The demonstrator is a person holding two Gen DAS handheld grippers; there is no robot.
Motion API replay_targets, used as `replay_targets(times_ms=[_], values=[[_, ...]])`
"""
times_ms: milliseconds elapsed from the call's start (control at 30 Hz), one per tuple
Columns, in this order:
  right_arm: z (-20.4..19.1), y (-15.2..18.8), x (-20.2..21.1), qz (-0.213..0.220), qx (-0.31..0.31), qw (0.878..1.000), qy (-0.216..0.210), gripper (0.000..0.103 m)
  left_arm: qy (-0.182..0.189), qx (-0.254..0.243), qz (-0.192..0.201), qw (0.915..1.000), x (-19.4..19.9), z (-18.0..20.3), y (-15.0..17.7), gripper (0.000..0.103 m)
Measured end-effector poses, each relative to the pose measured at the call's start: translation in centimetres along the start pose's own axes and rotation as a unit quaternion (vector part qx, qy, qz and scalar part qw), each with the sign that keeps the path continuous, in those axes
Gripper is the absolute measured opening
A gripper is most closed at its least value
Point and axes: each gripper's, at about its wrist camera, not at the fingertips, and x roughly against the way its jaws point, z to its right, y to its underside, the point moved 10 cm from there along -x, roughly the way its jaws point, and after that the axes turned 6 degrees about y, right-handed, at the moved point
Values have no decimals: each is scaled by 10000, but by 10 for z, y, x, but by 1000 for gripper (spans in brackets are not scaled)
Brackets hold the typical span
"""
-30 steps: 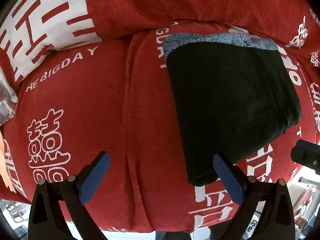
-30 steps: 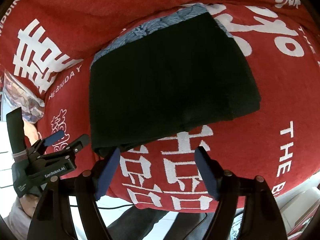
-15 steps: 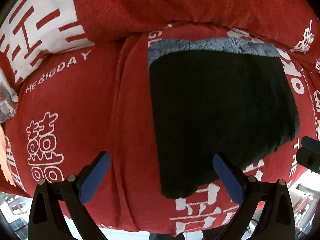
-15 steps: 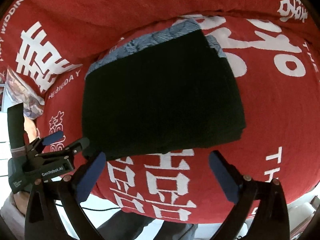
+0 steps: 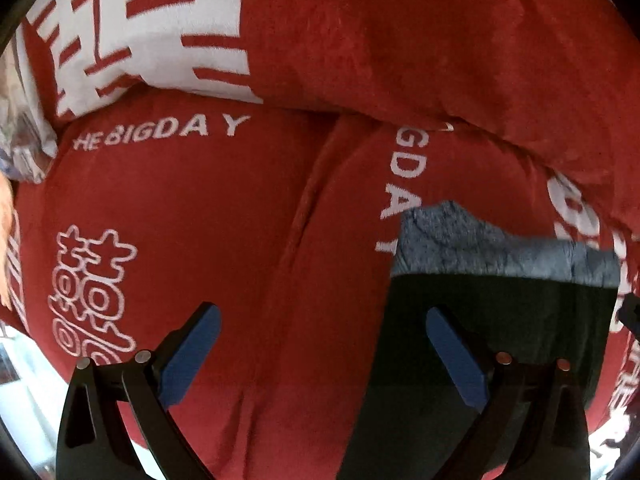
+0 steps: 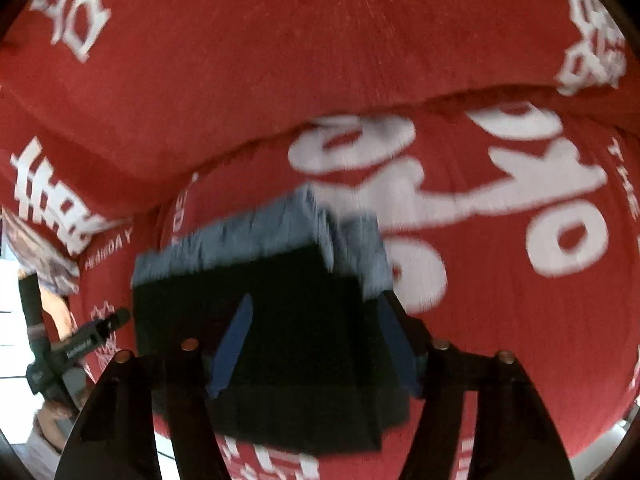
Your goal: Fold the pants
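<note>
Folded black pants lie on a red blanket that covers a sofa seat. A grey-blue patterned garment shows under their far edge. My left gripper points down and is open, its right pad over the pants' left edge and its left pad above bare blanket. My right gripper has its jaws closing, with the right part of the pants between them; the view is blurred. The left gripper also appears at the lower left of the right wrist view.
The sofa's back cushion, red with large white characters, rises just behind the seat. A pale patterned cloth sits at the far left. A hand holds the left gripper. Bright floor shows past the seat's front edge.
Both grippers moved forward over the pants, which now sit low in both views. The right jaws widened, then narrowed around the pants' right part. The left jaws stayed wide.
</note>
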Motion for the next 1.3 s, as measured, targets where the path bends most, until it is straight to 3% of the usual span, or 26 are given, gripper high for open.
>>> replay_targets(times_ms=[100, 133, 167, 200, 300, 633, 1300], values=[[-2, -21, -16, -72, -65, 9996, -271, 65, -49, 56, -4, 10000, -10, 2, 1, 103], [-3, -24, -23, -152, -49, 9994, -312, 59, -76, 66, 7, 9999, -13, 2, 2, 103], [-3, -25, -30, -262, -6, 9992, -308, 33, -92, 86, 21, 9999, -14, 2, 3, 103], [-5, -24, -36, -353, 40, 9988, -350, 25, -98, 100, 30, 9999, -15, 2, 4, 103], [-5, -22, -36, -250, 221, 9991, -261, 20, -90, 85, 44, 9999, -16, 2, 6, 103], [3, -12, -34, -284, 274, 9992, -93, 18, -319, -233, 120, 9991, -10, 10, 6, 103], [10, 19, -24, -366, 287, 9989, -60, 18, -290, -293, 137, 9991, -4, 13, 13, 103]])
